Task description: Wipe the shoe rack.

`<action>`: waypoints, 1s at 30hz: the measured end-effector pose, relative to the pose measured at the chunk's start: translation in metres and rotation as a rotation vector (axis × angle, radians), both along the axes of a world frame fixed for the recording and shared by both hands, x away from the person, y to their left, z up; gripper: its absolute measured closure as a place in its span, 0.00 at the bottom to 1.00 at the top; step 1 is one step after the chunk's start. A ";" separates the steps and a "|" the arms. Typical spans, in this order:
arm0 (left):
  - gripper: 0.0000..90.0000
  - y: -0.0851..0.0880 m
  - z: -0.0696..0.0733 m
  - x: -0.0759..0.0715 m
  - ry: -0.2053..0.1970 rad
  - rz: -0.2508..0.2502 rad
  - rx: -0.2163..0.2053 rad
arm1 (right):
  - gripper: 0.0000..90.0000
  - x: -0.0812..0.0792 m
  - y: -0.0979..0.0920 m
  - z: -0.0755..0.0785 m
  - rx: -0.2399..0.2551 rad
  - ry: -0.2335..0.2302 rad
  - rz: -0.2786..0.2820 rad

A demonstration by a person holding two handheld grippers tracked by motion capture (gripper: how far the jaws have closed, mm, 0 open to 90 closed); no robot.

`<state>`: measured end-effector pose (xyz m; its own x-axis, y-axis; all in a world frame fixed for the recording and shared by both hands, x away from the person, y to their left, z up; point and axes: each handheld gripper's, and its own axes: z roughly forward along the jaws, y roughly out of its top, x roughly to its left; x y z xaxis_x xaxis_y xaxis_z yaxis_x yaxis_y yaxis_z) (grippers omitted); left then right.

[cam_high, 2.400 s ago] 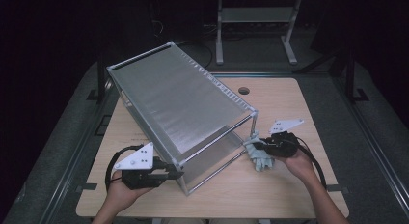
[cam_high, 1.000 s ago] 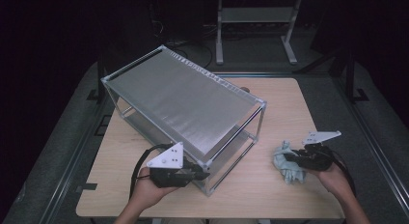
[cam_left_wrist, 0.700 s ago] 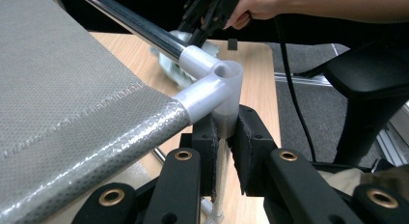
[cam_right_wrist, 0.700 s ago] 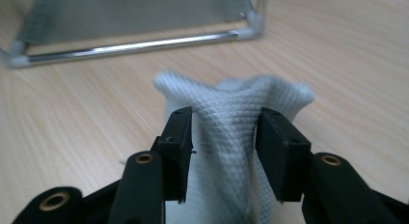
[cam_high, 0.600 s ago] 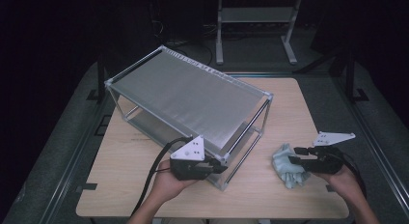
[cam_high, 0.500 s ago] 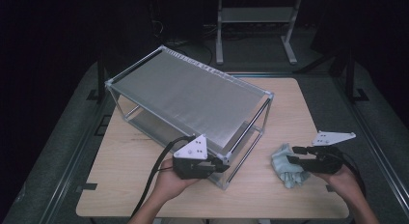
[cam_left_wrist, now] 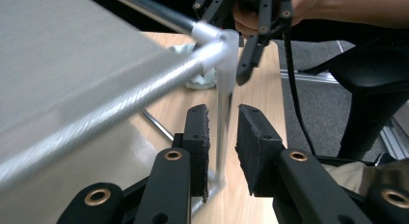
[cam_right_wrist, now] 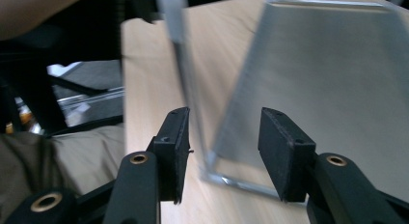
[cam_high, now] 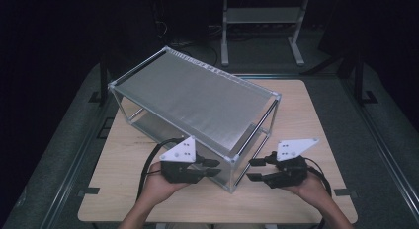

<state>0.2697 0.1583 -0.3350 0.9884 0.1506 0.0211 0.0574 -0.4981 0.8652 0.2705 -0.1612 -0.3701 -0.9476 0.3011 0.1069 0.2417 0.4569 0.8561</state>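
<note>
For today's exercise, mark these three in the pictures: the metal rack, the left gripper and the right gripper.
metal rack [cam_high: 197,98]: high view, on its flat mesh top panel.
left gripper [cam_high: 216,168]: high view, midway between its fingertips, beside the rack's near corner post.
right gripper [cam_high: 253,170]: high view, midway between its fingertips, right of that post.

Rack at the table's middle, a gripper at either side of its nearest corner.

The rack [cam_high: 197,103] stands on the table [cam_high: 301,115], running slantwise from eleven o'clock down to six o'clock, with bare tabletop at three o'clock and along the near edge. Its nearest corner post [cam_left_wrist: 223,113] sits at about six o'clock. The left gripper [cam_high: 211,167] lies at seven o'clock, just beside that corner, with the post between its jaws. The right gripper [cam_high: 256,169] lies at five o'clock, just right of the same corner, pointing towards it. A cloth [cam_left_wrist: 202,79] lies on the table behind the post, under the rack's edge. A stand [cam_high: 262,19] is on the floor behind the table at twelve o'clock.
</note>
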 end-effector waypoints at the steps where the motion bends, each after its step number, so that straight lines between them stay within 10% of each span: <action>1: 0.82 0.000 0.000 0.000 0.000 0.000 0.000 | 0.60 0.000 0.000 0.000 0.000 0.000 0.000; 9: 0.82 0.037 -0.002 -0.003 0.010 0.043 -0.012 | 0.63 0.005 0.037 0.003 0.030 0.014 0.111; 18: 0.79 0.079 0.000 -0.002 0.001 0.124 -0.025 | 0.88 0.006 0.055 -0.001 0.041 -0.030 0.137; 30: 0.77 0.154 -0.001 0.006 -0.008 0.307 -0.043 | 0.87 -0.005 -0.020 -0.002 0.046 0.004 0.149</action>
